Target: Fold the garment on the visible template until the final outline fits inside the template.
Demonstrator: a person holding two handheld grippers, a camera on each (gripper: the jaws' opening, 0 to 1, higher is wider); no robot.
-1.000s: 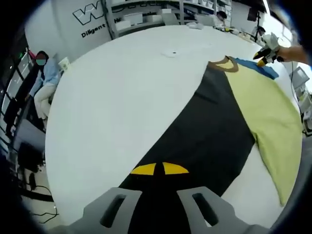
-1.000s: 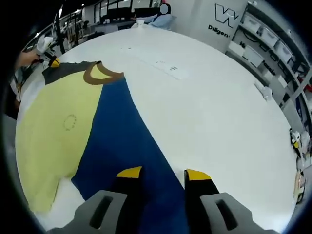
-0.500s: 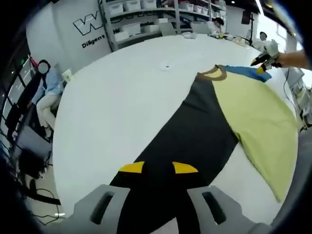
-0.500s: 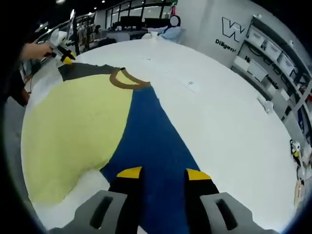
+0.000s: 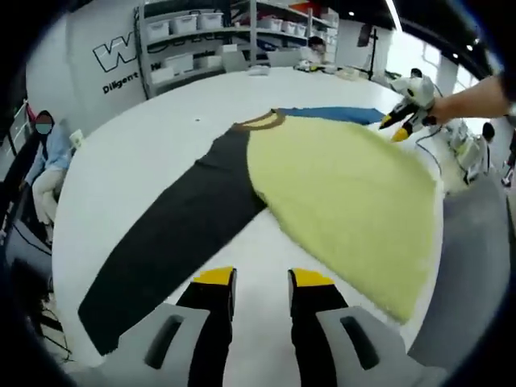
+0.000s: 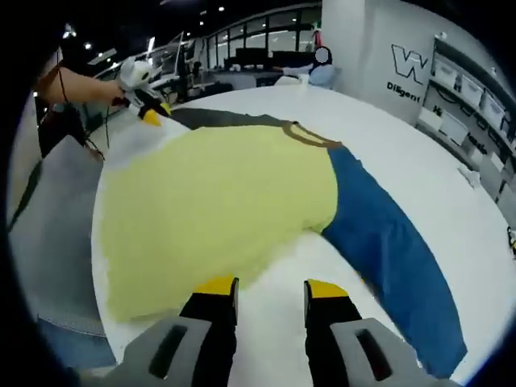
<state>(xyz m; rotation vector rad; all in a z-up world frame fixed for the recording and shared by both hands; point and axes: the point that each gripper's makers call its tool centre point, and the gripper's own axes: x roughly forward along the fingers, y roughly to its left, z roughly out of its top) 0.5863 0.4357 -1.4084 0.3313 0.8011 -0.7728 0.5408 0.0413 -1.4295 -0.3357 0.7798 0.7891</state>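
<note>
The garment [image 5: 347,185], a long-sleeved top with a yellow-green body, a brown collar, one black sleeve and one blue sleeve, lies spread flat on the white table [image 5: 153,137]. In the left gripper view its body fills the centre and right of the frame, and the black sleeve [image 5: 173,234] runs down toward the lower left; in the right gripper view the body sits centre-left and the blue sleeve [image 6: 387,242] stretches to the lower right. No template outline can be made out on the table in either view. The left tongs [image 5: 260,278] rise from the bottom of their view with the yellow tips parted and nothing between them, over bare table between the black sleeve and the body's hem. The right tongs [image 6: 271,288] are likewise released and empty, over bare table just below the hem. Each pair also appears in the other's view, near the far edge of the garment. The garment looks laid out but unfolded, so the folding seems about to begin. The next move likely calls for lowering a pair of tongs onto a sleeve end or hem corner, pinching a single layer and carrying it across the body without dragging the rest.
</note>
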